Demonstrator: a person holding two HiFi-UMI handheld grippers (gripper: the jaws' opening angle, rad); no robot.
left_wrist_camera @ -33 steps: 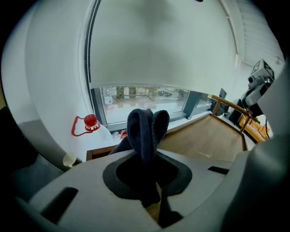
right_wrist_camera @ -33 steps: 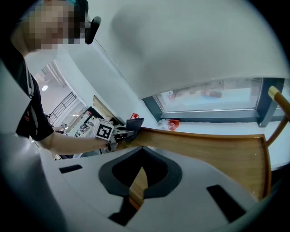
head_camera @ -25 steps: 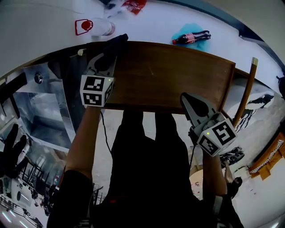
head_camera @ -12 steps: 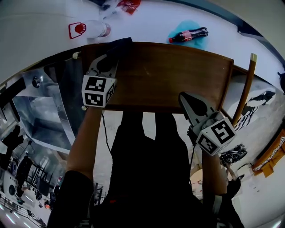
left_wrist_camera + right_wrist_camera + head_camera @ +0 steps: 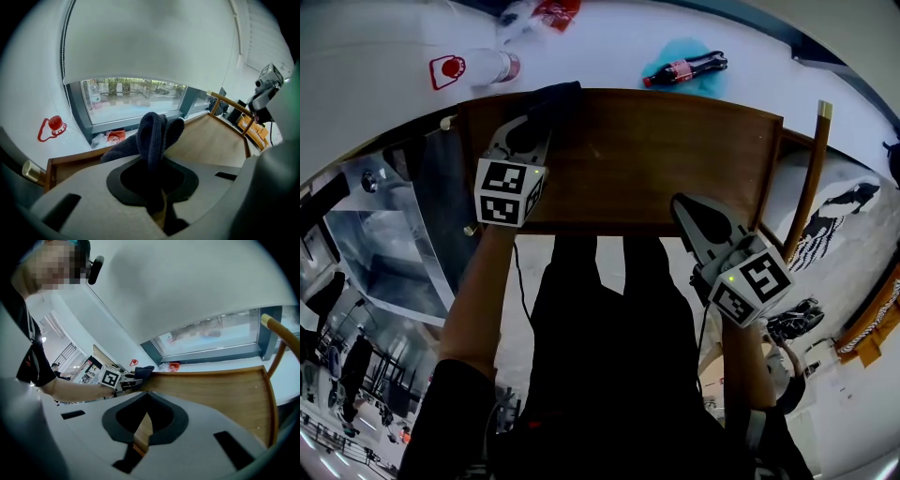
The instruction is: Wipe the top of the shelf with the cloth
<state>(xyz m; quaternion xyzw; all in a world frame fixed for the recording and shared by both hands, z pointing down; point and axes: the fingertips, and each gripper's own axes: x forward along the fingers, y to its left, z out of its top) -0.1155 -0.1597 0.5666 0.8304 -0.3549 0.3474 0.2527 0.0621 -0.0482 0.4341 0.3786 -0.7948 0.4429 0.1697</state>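
Left gripper (image 5: 528,131) pinches the cloth (image 5: 154,136) at the shelf (image 5: 656,159) top's far-left corner; right gripper (image 5: 694,217) has fingers closed, empty. Best press flat, sweep across in overlapping passes.

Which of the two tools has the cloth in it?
The left tool, shut on the dark cloth at the left end of the shelf top; the right tool is shut and empty.

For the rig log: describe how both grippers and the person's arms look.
The left gripper and right gripper are light grey wedge-shaped shells with a dark heart-shaped opening behind the jaws. Each carries a white cube with black square markers and a small green light. A thin black cable hangs from the left one. The person wears dark short sleeves.
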